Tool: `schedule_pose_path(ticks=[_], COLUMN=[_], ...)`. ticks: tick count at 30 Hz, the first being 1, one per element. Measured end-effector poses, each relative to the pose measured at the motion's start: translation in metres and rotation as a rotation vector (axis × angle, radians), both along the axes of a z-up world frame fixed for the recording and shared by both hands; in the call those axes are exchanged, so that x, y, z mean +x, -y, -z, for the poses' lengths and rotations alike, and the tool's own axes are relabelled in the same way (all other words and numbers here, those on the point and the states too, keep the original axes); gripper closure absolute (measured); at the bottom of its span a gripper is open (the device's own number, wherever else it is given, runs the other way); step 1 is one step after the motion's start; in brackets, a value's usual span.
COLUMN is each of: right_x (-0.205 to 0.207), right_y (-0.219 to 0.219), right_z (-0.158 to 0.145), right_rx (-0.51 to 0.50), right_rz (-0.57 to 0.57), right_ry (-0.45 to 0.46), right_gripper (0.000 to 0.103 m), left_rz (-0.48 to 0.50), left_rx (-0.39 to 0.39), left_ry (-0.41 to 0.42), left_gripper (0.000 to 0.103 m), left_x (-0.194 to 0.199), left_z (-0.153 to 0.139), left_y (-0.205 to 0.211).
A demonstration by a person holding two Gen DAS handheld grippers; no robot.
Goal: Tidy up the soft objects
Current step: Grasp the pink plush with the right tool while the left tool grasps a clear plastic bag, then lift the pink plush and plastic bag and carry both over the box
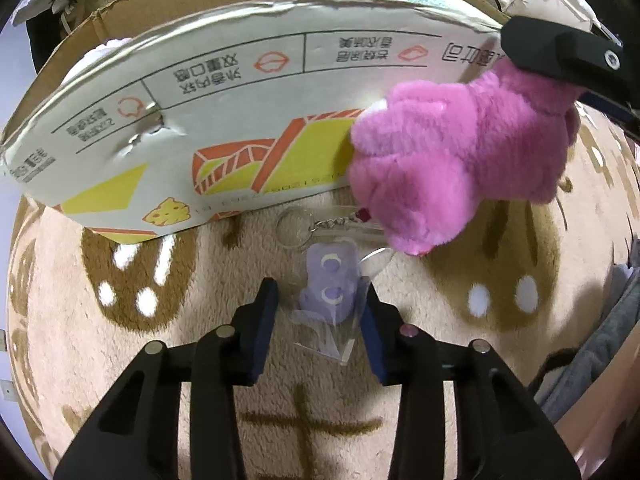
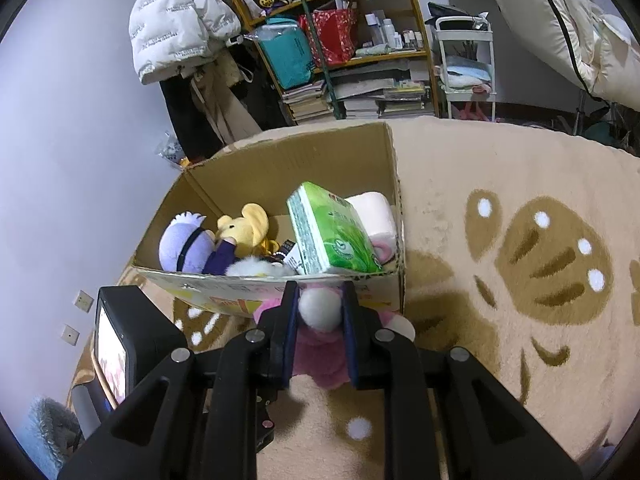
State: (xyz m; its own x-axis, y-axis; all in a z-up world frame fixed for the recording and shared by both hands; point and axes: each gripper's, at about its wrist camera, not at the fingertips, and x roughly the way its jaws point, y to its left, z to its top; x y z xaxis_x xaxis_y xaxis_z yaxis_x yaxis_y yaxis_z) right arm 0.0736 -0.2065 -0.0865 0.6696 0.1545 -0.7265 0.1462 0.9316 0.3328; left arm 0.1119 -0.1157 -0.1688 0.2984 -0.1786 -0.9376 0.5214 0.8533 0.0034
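A pink plush toy (image 1: 452, 160) hangs in my right gripper (image 2: 320, 308), which is shut on it (image 2: 320, 344) just in front of the cardboard box (image 2: 248, 168), above the beige rug. My left gripper (image 1: 320, 300) is open, low over the rug, its fingers on either side of a small lilac plush keychain in a clear wrapper (image 1: 330, 284). The keychain's ring and chain (image 1: 296, 226) lie toward the box front flap (image 1: 224, 120). The box holds a purple plush (image 2: 186, 246), a yellow plush (image 2: 244, 224), a green tissue pack (image 2: 328, 236) and a white roll (image 2: 372, 212).
The beige rug with brown patterns (image 2: 500, 208) covers the floor. A shelf with books and bags (image 2: 352, 60) and a white puffer jacket (image 2: 176, 20) stand behind the box. A grey garment (image 1: 600, 340) lies at the right. The left gripper's body and screen (image 2: 120, 340) show at the left.
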Motion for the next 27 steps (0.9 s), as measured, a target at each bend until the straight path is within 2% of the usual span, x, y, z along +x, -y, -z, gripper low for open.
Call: schedule_pose_path(ticks=[4,6,7,8,17,27], right_x=[-0.001,-0.003,-0.005,-0.007,-0.023,-0.041], right_y=[-0.002,-0.002,-0.002,-0.001,-0.011,-0.007], right_z=[-0.004,-0.007,-0.009,-0.010,-0.035,-0.060], right_rx=[-0.002,0.005,0.012,0.021,-0.006,-0.020], right_rz=[-0.001,-0.004,-0.008,-0.013,-0.042,-0.022], right_ry=[0.023,0.043,0.054,0.070,0.176,0.313], right_gripper=[0.082,0.083,0.083,0.083,0.083,0.083], left_rz=[-0.012,-0.025,-0.029,-0.043,-0.105,-0.151], left_rx=[0.004,0.002,-0.007,-0.017,-0.066,-0.106], left_ry=[0.003,0.011,0.010,0.006,0.073,0.150], left_gripper=[0.073,0.080,0.088,0.090,0.092,0.092], left_x=[-0.006,-0.008,-0.006,-0.007,-0.017,-0.033], left_z=[-0.007,-0.016,-0.017,-0.021,-0.050,-0.076], left_y=[-0.002,-0.005,-0.008,-0.013,-0.034,-0.048])
